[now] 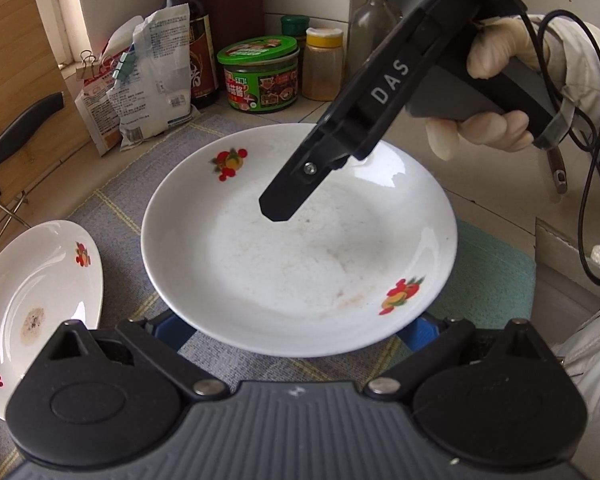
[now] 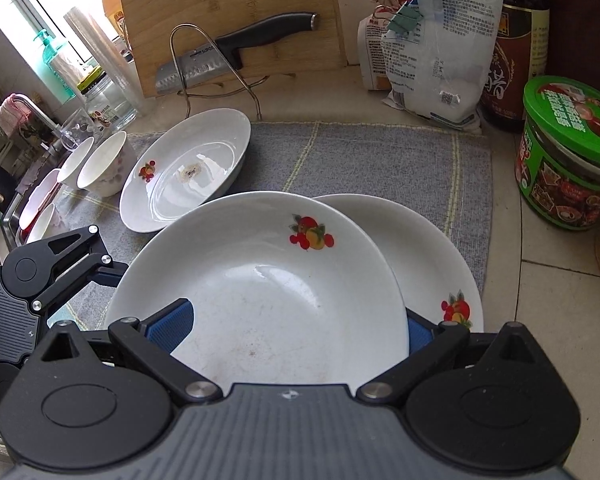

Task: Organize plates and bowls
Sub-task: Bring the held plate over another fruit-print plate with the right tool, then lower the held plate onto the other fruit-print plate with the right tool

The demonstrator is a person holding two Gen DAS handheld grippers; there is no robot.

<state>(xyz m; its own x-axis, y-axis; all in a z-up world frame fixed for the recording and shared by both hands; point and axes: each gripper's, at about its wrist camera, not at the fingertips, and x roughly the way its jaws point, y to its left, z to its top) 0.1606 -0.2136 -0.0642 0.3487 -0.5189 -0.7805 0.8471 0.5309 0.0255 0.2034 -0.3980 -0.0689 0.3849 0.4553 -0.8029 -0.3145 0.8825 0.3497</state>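
Top plate (image 2: 260, 280) sits tilted over a second plate (image 2: 432, 256) on the mat (image 2: 380, 160), mid-stacking. Left gripper (image 1: 296, 336) jaws apart flanking its near rim; right gripper (image 2: 296, 332) likewise apart. Third plate (image 2: 184, 168) lies at 10 o'clock.

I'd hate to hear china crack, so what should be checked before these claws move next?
1. Right claw clamped on the top plate: not ok, jaws stand wide.
2. Left claw gripping anything: not ok, jaws wide; whether it touches the rim, cannot tell.
3. Top plate centred on the lower plate: not ok, it sits offset to the left.
4. Bare grey mat beyond the plates: ok.
5. Green-lidded tub apart from the plates: ok.
6. Knife parked against the cutting board, out of the way: ok.
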